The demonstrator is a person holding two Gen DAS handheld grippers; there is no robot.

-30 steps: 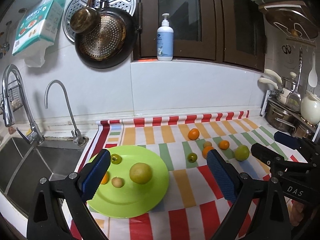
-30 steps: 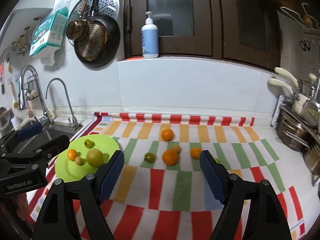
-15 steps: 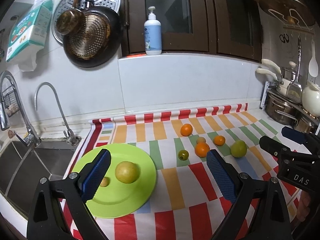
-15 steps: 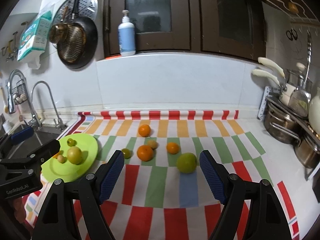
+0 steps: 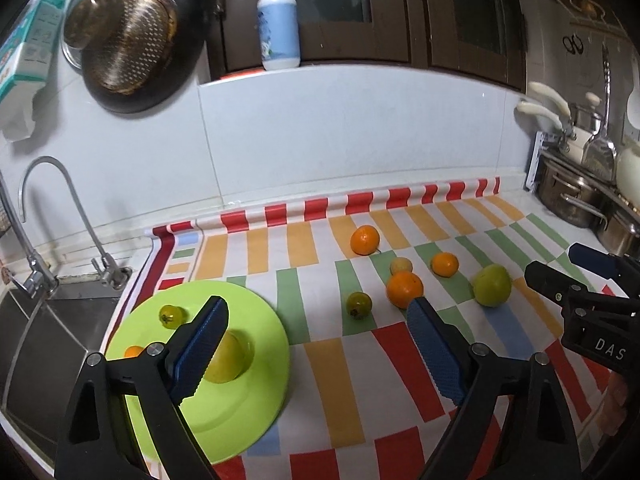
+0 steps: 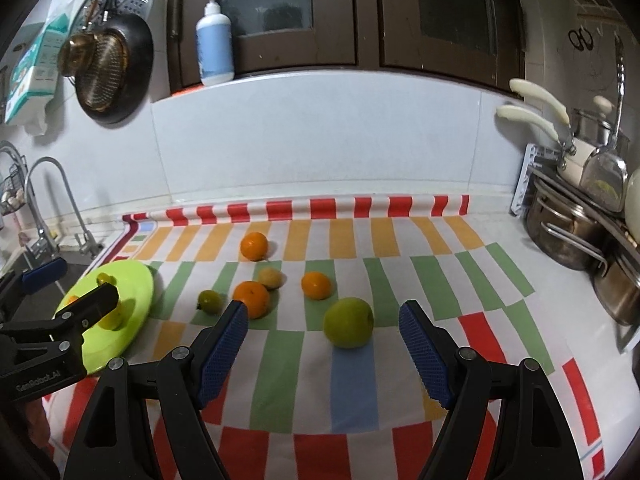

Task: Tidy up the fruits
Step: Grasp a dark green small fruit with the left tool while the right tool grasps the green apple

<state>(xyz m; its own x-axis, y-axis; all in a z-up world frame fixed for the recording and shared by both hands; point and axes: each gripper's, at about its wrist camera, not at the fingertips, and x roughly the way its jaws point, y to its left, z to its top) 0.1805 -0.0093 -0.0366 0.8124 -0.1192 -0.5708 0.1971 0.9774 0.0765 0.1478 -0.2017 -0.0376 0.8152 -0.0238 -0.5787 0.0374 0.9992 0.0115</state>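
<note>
Left wrist view, left claw [image 5: 316,344]: jaws spread wide and holding nothing, low over the worktop [image 5: 400,368] at the plate's right edge.
Left wrist view, green plate [image 5: 240,408]: at 7 o'clock of the view; it carries a big yellow-green fruit [image 5: 230,354] half hidden behind the left finger, a small green tomato [image 5: 172,316] and an orange sliver of fruit [image 5: 134,351] at the rim.
Left wrist view, loose fruit: at 1 to 2 o'clock on the striped mat [image 5: 340,384], well apart from the plate.
Left wrist view, change: a second ago the plate filled the centre; now the camera has swung right and nearer, so the loose group sits larger.
Right wrist view, right claw [image 6: 322,350]: open and empty, hovering over the mat.
Right wrist view, green apple [image 6: 348,322]: just ahead between the fingers, slightly right of centre, resting on the mat and touching neither pad.
Right wrist view, other fruit: large orange [image 6: 252,298] at 11 o'clock beside the left finger tip, small green fruit [image 6: 210,301] left of it, pale fruit [image 6: 271,278], small orange [image 6: 316,285], far orange [image 6: 254,246] at 12 o'clock.
Right wrist view, change: the claw has closed in on the apple, which was farther off half a second ago.
Meaning for the task: six fruits are off the plate; the apple looks like the next pick, to be carried to the plate at 9 o'clock.
</note>
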